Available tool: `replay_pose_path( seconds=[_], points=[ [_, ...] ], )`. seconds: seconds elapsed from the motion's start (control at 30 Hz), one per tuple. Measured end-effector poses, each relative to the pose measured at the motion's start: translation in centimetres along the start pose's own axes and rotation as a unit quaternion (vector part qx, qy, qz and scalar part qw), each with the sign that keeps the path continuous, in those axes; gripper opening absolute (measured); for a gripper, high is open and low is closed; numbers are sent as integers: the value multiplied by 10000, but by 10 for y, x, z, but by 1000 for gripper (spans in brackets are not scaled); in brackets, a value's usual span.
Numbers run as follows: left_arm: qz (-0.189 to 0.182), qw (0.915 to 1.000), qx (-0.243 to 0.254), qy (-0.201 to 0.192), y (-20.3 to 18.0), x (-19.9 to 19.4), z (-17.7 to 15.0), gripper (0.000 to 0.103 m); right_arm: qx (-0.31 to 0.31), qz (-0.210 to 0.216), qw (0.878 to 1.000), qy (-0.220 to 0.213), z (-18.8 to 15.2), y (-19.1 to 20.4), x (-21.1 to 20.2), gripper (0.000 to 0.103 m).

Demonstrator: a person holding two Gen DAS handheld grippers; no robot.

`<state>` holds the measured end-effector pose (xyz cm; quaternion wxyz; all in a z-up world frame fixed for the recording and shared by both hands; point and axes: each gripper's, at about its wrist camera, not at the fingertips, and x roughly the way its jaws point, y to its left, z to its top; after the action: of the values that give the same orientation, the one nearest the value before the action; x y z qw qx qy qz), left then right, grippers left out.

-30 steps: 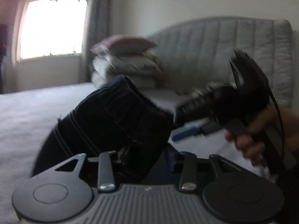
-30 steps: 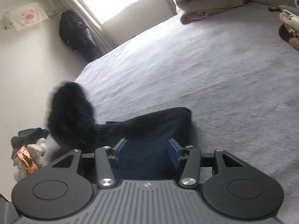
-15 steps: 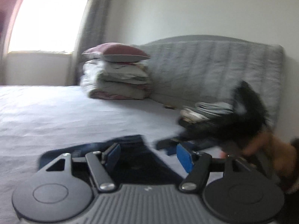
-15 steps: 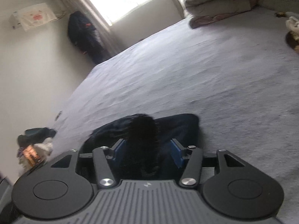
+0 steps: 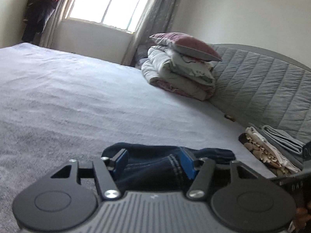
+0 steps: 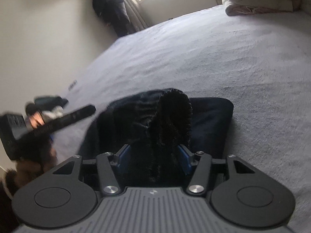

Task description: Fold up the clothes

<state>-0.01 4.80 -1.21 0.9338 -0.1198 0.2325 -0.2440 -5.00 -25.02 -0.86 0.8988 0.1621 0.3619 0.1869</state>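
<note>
Dark blue jeans [image 5: 213, 154] lie in a folded bundle on the grey bed sheet [image 5: 77, 101]. My left gripper [image 5: 154, 163] is low over them and its jaws are closing. A stitched denim fold lies between the blue pads [image 5: 121, 162], which do not clearly squeeze it. In the right wrist view the same jeans [image 6: 210, 120] lie ahead. A black fuzzy mass of fabric [image 6: 167, 120] stands up between the fingers of my right gripper [image 6: 153, 159] and fills the gap from pad to pad. At the left of this view, blurred, a person's hand [image 6: 35, 121] holds the other tool.
Stacked quilts with a pillow [image 5: 180, 71] sit against the padded headboard [image 5: 262, 89]. A pile of folded clothes [image 5: 272, 149] lies at the right near the jeans. A dark coat [image 6: 114, 9] hangs by the window. Loose items [image 6: 52, 104] lie beyond the bed's left edge.
The left gripper let go of the lifted jeans, which now lie flat on the bed, and came back low over them. The black fuzzy fabric moved in between the right gripper's fingers.
</note>
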Motion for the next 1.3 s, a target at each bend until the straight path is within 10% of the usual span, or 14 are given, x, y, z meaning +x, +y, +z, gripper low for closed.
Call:
replay_pose_path(
  seconds=[0.13, 0.23, 0.37, 0.47, 0.67, 1.0, 1.3],
  points=[
    [227, 9997, -45, 124, 3, 5, 0, 54, -691, -264, 9972, 129, -4, 13, 10, 57],
    [363, 9990, -9, 253, 4, 11, 2, 51, -804, -342, 9962, -24, -2, 17, 4, 26],
    [403, 9987, 226, 194, -7, 9, 13, 46, 106, 719, 9971, -240, 13, 0, -28, 6],
    [123, 9988, 388, 262, -17, 9, 16, 46, 465, 1085, 9928, -193, 12, -8, -40, 6],
    [81, 9906, 1246, 566, -41, 31, -17, 48, 140, 183, 9988, 431, -4, -14, -14, 10],
    [-264, 9862, 1581, 421, -54, 6, -33, 57, -899, -473, 9888, -1094, 8, 15, -25, 38],
    [-666, 9793, 1882, 328, -57, -19, -61, 58, -2104, -792, 9694, -990, 16, 46, 43, 38]
  ],
)
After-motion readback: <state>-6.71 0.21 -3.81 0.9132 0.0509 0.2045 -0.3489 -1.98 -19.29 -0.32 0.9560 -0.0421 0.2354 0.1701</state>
